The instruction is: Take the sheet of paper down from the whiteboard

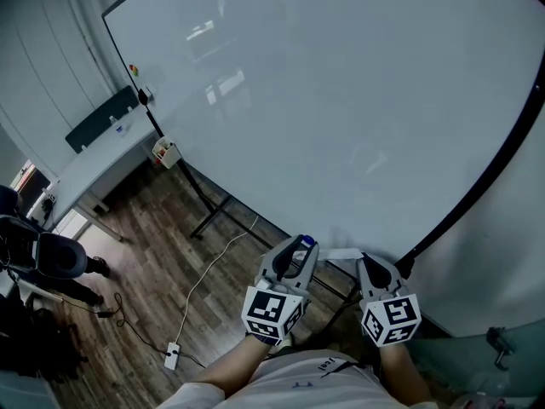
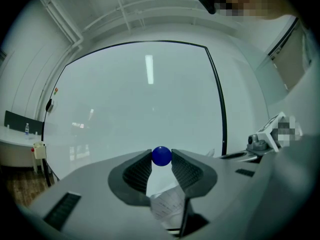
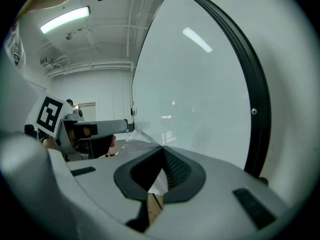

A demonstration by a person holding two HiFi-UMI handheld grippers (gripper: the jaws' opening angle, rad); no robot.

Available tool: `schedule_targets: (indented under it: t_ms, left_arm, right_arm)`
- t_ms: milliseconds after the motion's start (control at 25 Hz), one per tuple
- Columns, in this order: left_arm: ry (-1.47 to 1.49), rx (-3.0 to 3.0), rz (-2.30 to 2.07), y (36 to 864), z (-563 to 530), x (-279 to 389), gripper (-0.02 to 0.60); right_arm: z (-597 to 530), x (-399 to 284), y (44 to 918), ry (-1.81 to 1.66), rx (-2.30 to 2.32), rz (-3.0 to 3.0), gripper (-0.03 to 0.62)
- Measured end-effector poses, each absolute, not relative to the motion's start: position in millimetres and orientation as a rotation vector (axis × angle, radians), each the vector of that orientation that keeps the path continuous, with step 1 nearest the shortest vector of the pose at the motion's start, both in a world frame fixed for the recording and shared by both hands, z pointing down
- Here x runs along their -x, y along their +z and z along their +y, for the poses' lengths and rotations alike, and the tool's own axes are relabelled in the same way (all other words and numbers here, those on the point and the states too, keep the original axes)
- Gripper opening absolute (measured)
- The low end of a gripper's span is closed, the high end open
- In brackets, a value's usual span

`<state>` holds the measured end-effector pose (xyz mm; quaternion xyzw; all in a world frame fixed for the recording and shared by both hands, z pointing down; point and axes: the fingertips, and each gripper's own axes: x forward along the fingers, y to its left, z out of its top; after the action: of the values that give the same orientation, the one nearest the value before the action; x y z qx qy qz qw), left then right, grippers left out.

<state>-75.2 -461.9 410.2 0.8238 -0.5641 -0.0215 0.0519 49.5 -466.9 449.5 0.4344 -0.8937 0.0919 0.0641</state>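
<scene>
The whiteboard [image 1: 341, 92] fills most of the head view, and its surface stands close ahead in both gripper views. My left gripper [image 1: 303, 245] is shut on a round blue magnet [image 2: 161, 155], pinched between its tips just in front of the board's lower edge. A sheet of white paper [image 1: 342, 253] lies between the two grippers. Its crumpled lower part [image 2: 167, 203] shows under the left jaws. My right gripper [image 1: 367, 262] is shut on the paper's edge, and a corner of the paper [image 3: 136, 135] sticks out past its closed tips toward the left gripper [image 3: 92, 129].
The board's black frame [image 3: 250, 109] runs just right of my right gripper. Its stand legs [image 1: 209, 211] rest on the wood floor, where a cable and power strip [image 1: 173, 354] lie. At far left are a white desk [image 1: 94, 164] and an office chair [image 1: 51, 258].
</scene>
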Motion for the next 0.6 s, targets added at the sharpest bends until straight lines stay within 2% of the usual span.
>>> schedule_targets:
  t_ms: [600]
  left_arm:
    - [-0.053,-2.514,-1.702,411.2,-465.6,74.0,0.132]
  right_arm:
    - [-468.4,-48.5,449.0,0.284,-1.319,-2.692,0.012]
